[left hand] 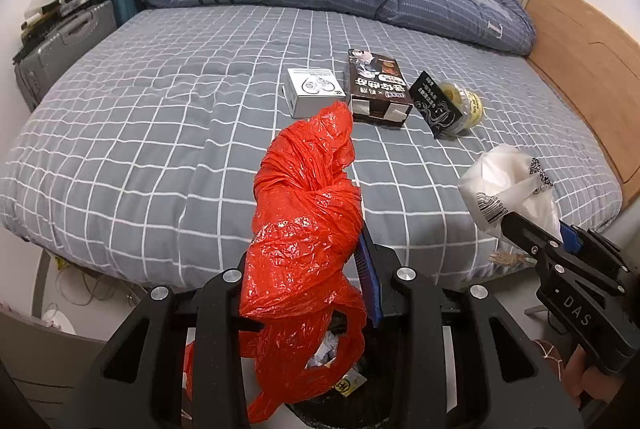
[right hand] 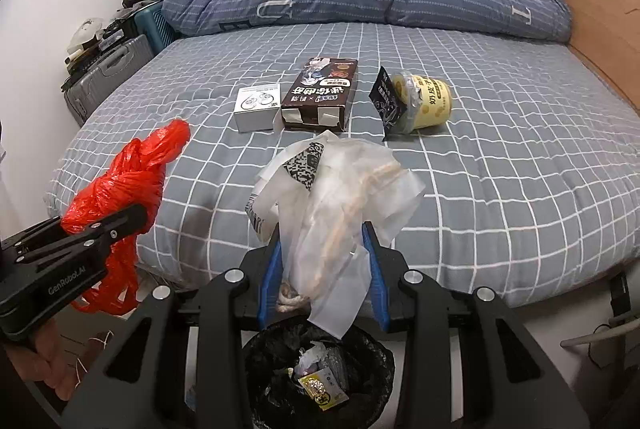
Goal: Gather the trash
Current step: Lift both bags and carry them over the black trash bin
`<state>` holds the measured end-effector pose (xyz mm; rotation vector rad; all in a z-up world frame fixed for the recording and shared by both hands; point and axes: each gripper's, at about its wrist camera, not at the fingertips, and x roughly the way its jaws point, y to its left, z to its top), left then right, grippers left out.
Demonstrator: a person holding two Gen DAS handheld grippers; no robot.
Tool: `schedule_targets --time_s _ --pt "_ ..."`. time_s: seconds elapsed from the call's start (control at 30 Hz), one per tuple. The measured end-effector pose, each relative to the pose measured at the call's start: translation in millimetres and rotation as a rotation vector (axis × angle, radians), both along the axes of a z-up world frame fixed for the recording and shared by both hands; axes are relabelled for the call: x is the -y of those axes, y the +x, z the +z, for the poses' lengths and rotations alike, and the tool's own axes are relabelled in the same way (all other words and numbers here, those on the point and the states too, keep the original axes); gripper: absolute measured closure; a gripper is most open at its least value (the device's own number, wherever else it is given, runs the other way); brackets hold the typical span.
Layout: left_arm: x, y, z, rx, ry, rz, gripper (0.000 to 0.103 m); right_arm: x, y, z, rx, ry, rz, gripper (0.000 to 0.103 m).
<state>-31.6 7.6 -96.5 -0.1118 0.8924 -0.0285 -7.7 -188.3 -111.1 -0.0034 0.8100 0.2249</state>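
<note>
Currently the left tool (left hand: 304, 269) pinches a red bag (left hand: 308, 197) and the right tool (right hand: 324, 261) a white bag (right hand: 332, 189) above the bin (right hand: 320, 381) off the bed's (right hand: 480, 189) near edge; next: release both.

Both tools are matte black plastic, angular, with cut-out openings in their frames; round silver bolt heads sit on the arms at the bottom of each wrist view; the left gripper (right hand: 136, 217) carries white "GenRobot.AI" lettering at lower left; the right gripper (left hand: 516, 225) shows white "DAS" at lower right; ribbed blue pads (right hand: 378, 281) line the fingers; small silver screws dot the side plates.
</note>
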Motion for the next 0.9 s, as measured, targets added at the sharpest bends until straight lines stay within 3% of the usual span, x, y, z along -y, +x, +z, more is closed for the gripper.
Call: schedule_targets --time_s 0.5,0.9 --pt "4 -49 -5 -0.007 -0.027 -0.001 0.069 5 -49 -5 0.002 0.005 -0.007 0.067" --pt "14 -80 -27 -0.033 -0.026 -0.014 0.069 14 -77 -29 -0.032 -0.003 -0.025 0.068"
